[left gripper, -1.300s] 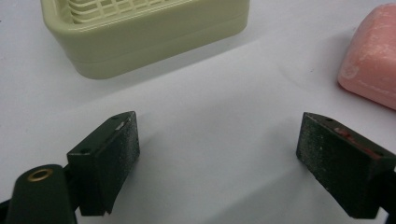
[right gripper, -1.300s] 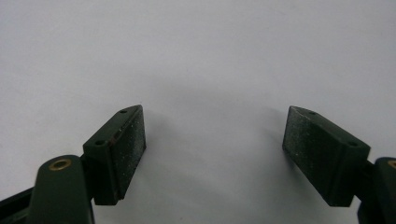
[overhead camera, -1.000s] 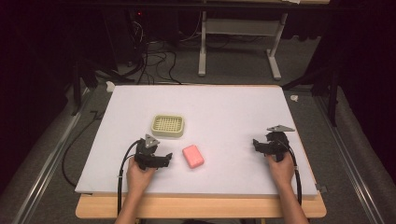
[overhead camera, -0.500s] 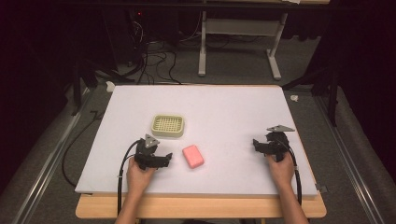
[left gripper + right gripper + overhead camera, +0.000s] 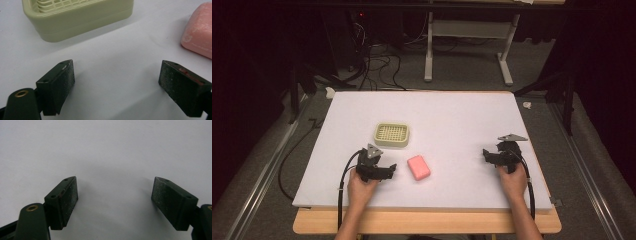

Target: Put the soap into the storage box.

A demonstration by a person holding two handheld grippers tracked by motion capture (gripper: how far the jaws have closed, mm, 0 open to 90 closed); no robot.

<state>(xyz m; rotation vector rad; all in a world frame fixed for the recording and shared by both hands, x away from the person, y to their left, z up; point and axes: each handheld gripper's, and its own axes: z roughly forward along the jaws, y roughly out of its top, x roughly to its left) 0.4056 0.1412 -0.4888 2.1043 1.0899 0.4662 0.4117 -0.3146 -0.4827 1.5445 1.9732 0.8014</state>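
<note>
While both tongs rest spread and empty on the worktop (image 5: 472, 115), the pick-up seems not yet begun. Pink soap (image 5: 418, 166) lies just right of the left tongs (image 5: 390, 171), near the dish (image 5: 391, 135), long axis near-to-far, slightly tilted. Next: reach right, straddle its short sides. Right tongs (image 5: 485, 155) sit well apart.

This looks like a lab or recording room: a wooden table (image 5: 427, 222) covered with a plain white sheet (image 5: 452, 115) stands on grey carpet, black curtains close off the sides, tangled cables (image 5: 372, 62) run along the floor, and a white metal stand (image 5: 467, 40) sits behind
</note>
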